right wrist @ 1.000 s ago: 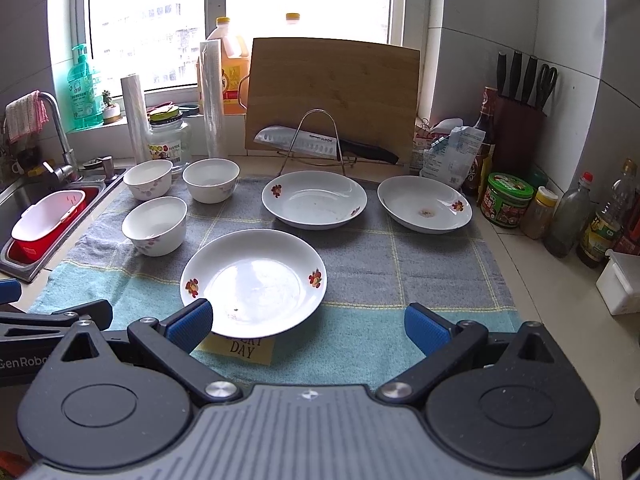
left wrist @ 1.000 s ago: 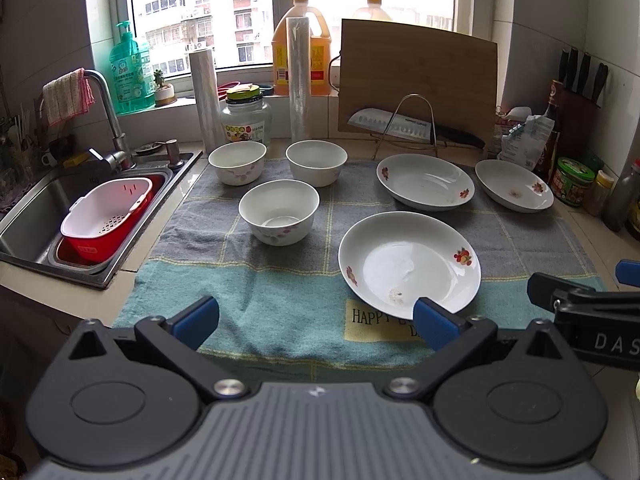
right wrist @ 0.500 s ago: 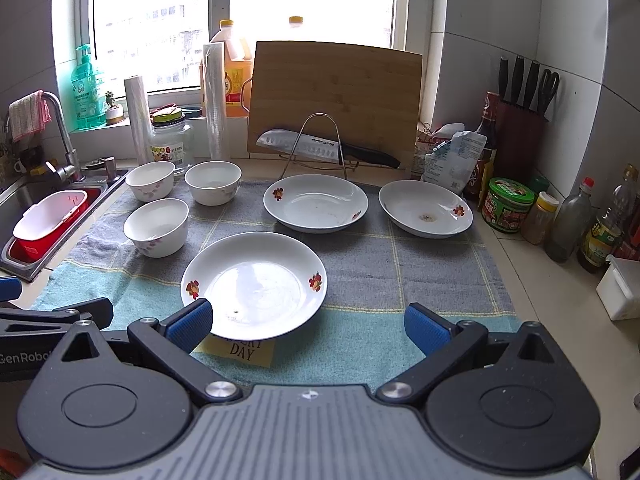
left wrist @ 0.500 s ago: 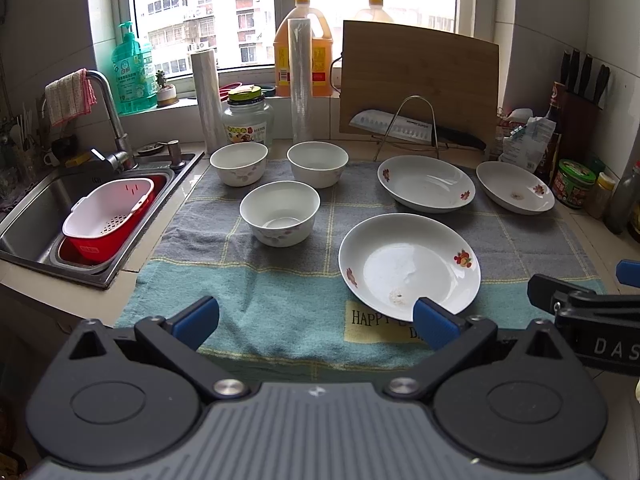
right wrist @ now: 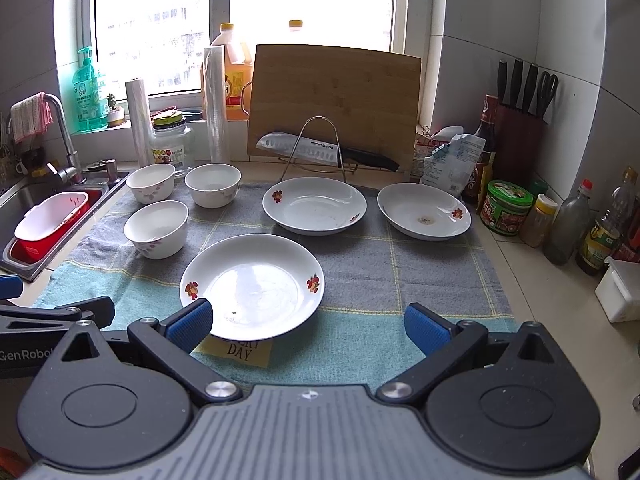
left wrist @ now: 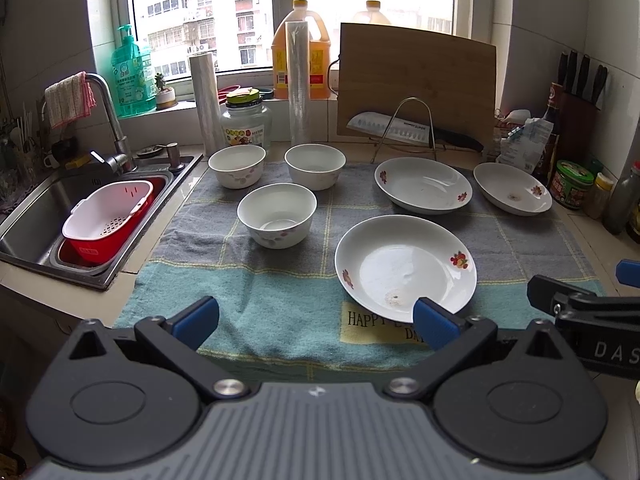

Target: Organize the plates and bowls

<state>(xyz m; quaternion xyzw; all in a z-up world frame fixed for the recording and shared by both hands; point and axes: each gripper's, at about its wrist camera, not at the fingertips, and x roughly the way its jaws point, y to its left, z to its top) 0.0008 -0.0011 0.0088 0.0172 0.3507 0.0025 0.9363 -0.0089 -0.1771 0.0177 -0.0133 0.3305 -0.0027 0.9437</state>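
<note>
A: Where are the pieces?
B: Three bowls [left wrist: 276, 214] and three plates [right wrist: 252, 286] sit apart on the towel [right wrist: 360, 332].
A: Grippers?
B: Left gripper [left wrist: 316, 320], right gripper [right wrist: 308, 322]: both wide, empty. Advice: pinch the nearest plate's rim; lift level.

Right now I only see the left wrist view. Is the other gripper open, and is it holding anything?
Observer: Open. The right gripper holds nothing; its jaws stand wide apart above the towel.
Operator: Anything past the bottles on the far right?
Observer: A white box sits on the counter, nearer to us than the bottles.
Operator: Only knives in that block?
Observer: No, scissors stand in the block too.
</note>
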